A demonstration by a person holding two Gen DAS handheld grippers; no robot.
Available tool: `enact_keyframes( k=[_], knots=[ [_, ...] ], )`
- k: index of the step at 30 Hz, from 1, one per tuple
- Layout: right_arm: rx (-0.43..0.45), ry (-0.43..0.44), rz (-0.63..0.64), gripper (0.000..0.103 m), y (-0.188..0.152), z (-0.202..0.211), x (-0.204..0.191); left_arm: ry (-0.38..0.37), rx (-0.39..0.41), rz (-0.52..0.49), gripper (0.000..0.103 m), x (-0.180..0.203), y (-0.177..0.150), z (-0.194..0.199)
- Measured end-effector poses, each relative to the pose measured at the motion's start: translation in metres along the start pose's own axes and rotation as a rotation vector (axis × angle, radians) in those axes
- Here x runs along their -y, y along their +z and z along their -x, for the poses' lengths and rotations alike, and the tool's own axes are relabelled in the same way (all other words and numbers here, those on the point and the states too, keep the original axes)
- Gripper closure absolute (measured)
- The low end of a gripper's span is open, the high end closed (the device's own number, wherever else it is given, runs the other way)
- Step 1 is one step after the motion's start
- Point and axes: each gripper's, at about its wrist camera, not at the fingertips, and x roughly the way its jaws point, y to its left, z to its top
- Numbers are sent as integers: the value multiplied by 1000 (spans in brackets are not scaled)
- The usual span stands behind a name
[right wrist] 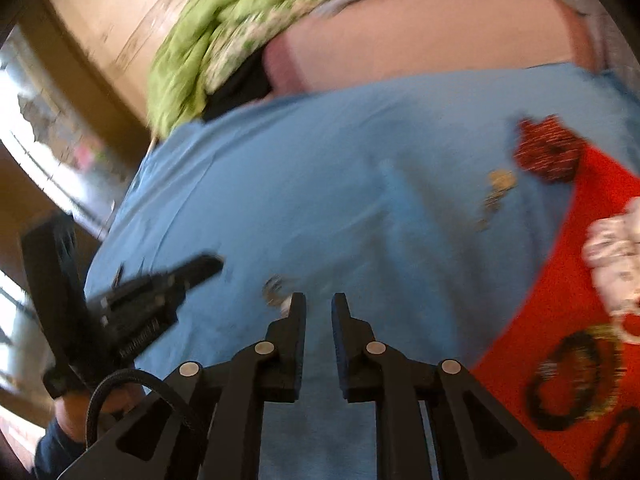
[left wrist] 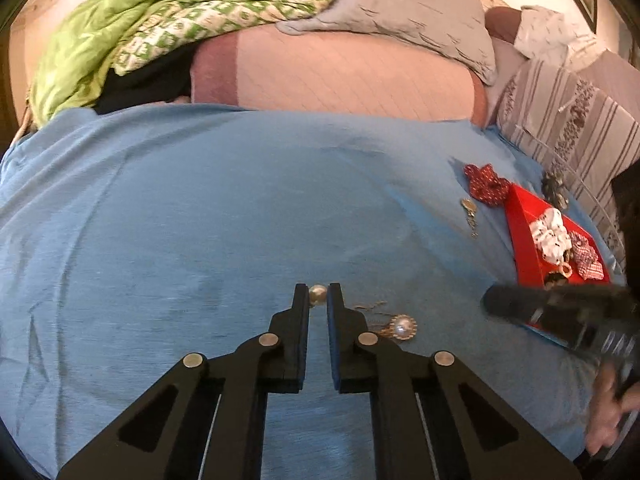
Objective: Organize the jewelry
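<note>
In the left wrist view my left gripper (left wrist: 319, 293) is shut on a small round pearl earring (left wrist: 318, 296) lying on the blue cloth (left wrist: 200, 220). A second pearl earring with a gold rim (left wrist: 404, 326) lies just right of its fingers. A gold dangling earring (left wrist: 470, 216) lies farther right, near a red scrunchie (left wrist: 486, 184). My right gripper (right wrist: 319, 305) hovers over the blue cloth (right wrist: 320, 160), open by a narrow gap with nothing between its fingers. The gold-rimmed earring (right wrist: 274, 286) shows blurred beside its left finger. The red tray (right wrist: 560, 312) is to its right.
The red tray (left wrist: 524, 232) holds a white scrunchie (left wrist: 550, 236), checked bows (left wrist: 586, 260) and black hair ties (right wrist: 568, 380). A green quilt (left wrist: 160, 20), a pink cushion (left wrist: 340, 76) and a grey pillow (left wrist: 420, 12) lie at the back. Striped bedding (left wrist: 572, 120) is at right.
</note>
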Motion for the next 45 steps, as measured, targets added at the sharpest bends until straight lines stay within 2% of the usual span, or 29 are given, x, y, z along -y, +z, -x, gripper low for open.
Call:
enact_keyframes(
  k=[8,16,22,24,27,37,39,45],
  knots=[
    [-80,-57,152,84,-10,-54,-36,6,4,5,95,-12,-3,10],
    [-70,-130,213,84,-5,-77,-50,4,-2,9,94,-19,-7,14],
    [-63,-164,246,82,-2,-81,-60,5,2,19,94,-24,-8,17],
    [-56,-159,243,77,-1,-81,-60,2,4,26,94,-24,-8,17],
    [-46,-166,248,75,-1,-82,-62,1,4,27,94,-24,-7,17],
    [-30,-225,301,77,-2,-93,-76,7,0,27,94,-25,-8,18],
    [-24,-216,286,81,0,-90,-75,6,3,31,94,-26,-8,19],
    [33,-174,240,81,9,-61,-70,4,13,29,94,-24,-7,22]
  ],
)
